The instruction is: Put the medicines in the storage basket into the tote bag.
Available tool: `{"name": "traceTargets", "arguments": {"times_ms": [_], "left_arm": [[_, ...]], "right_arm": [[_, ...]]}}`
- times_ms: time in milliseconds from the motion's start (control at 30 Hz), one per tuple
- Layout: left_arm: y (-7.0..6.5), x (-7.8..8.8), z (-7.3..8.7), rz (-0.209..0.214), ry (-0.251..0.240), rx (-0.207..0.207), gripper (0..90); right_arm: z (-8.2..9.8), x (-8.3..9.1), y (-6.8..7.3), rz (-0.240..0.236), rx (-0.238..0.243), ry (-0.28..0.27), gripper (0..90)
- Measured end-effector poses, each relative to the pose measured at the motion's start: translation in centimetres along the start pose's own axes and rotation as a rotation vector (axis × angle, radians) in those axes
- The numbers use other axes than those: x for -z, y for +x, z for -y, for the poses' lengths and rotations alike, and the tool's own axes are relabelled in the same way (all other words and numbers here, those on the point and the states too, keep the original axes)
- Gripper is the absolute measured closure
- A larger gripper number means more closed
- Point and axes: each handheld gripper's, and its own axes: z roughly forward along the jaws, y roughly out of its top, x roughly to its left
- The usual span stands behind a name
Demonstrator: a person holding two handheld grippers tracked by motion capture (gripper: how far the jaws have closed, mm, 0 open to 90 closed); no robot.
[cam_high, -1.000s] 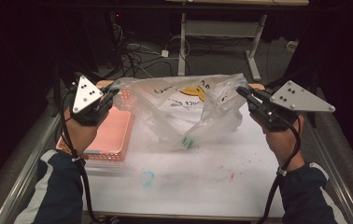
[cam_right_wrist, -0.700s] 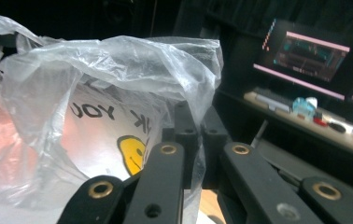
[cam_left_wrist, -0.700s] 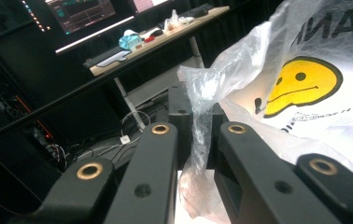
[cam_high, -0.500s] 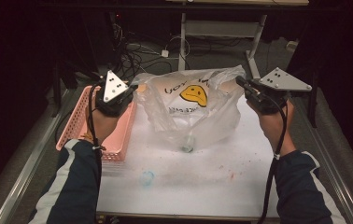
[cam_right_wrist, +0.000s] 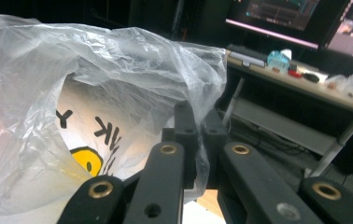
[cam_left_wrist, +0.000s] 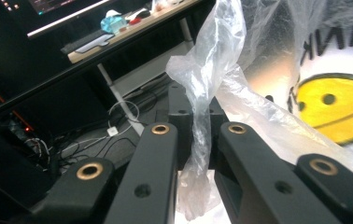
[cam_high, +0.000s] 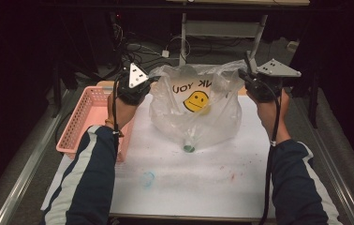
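High view: we hold the clear plastic bag [cam_high: 198, 110] upright over the white table [cam_high: 203, 183], its base resting on the far half of the top, the smiley print facing us.
Left gripper [cam_high: 143, 85]: jaws pressed together, pinching the bag's left handle; in the left gripper view the twisted film [cam_left_wrist: 202, 140] runs straight down between the black jaws.
Right gripper [cam_high: 244, 77]: jaws likewise clamped on the bag's right rim; in the right gripper view the crumpled edge [cam_right_wrist: 202, 93] is caught at the jaw tips.
Why held so: we judge that gripping opposite edges and keeping them apart stretches the mouth wide and keeps the bag standing, so that its contents stay put or more can be dropped in.
Inside bag: a small teal-ended item [cam_high: 188, 148] lies at the bottom, near the front wall; we cannot tell what it is.
Left of bag: pink basket [cam_high: 79, 123], just beside it, partly under our left forearm.
Nearer us than bag: faint teal ring mark [cam_high: 148, 178] and reddish specks [cam_high: 233, 177] on the tabletop.
In the way: nothing blocks the bag itself; the basket crowds the left hand's room to swing outward.
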Motion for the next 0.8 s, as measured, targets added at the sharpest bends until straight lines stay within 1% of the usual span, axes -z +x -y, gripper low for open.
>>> {"name": "traceTargets", "arguments": {"times_ms": [100,200,233,300,333,400,433,500,533,600,700,733,767,800], "left_arm": [[0.2,-1.5,0.0,0.010,0.005,0.028,86.0],[0.1,-2.8,0.0,0.008,0.018,0.035,86.0],[0.1,-3.2,-0.1,-0.001,0.020,0.029,86.0],[0.0,-3.8,-0.2,-0.004,0.011,0.039,86.0],[0.1,-4.0,-0.3,-0.015,0.009,0.041,86.0],[0.2,-4.3,-0.7,-0.025,-0.004,0.049,86.1],[0.3,-4.4,-1.0,-0.034,-0.007,0.045,86.0],[0.5,-4.1,-1.7,-0.039,-0.033,0.052,86.1],[0.5,-3.8,-2.1,-0.040,-0.046,0.050,86.0],[0.6,-3.3,-2.8,-0.053,-0.063,0.033,86.1],[1.0,-2.6,-3.9,-0.061,-0.092,0.036,86.1],[1.1,-2.4,-4.1,-0.056,-0.091,0.045,86.2],[1.2,-2.3,-4.4,-0.068,-0.096,0.033,86.2],[1.2,-2.1,-4.6,-0.071,-0.102,0.032,86.2]], "right_arm": [[0.3,-1.3,-0.5,0.020,-0.005,0.021,90.0],[0.4,-2.5,-0.9,0.042,-0.009,0.037,90.0],[0.4,-2.9,-1.0,0.047,-0.014,0.042,90.0],[0.4,-3.5,-1.2,0.063,-0.010,0.049,90.0],[0.3,-3.8,-1.4,0.071,-0.009,0.051,90.0],[0.1,-4.2,-1.6,0.099,-0.015,0.052,90.0],[0.0,-4.4,-1.7,0.106,-0.027,0.043,90.0],[-0.5,-4.3,-1.9,0.122,-0.030,0.023,90.0],[-0.9,-4.2,-2.0,0.120,-0.031,0.013,90.0],[-1.7,-3.8,-2.0,0.119,-0.025,-0.008,90.0],[-3.4,-2.8,-1.8,0.107,-0.022,-0.040,90.0],[-4.0,-2.5,-1.8,0.102,-0.022,-0.055,90.0],[-4.6,-2.1,-1.7,0.096,-0.028,-0.069,90.0],[-5.2,-1.7,-1.5,0.094,-0.023,-0.077,90.0]]}}
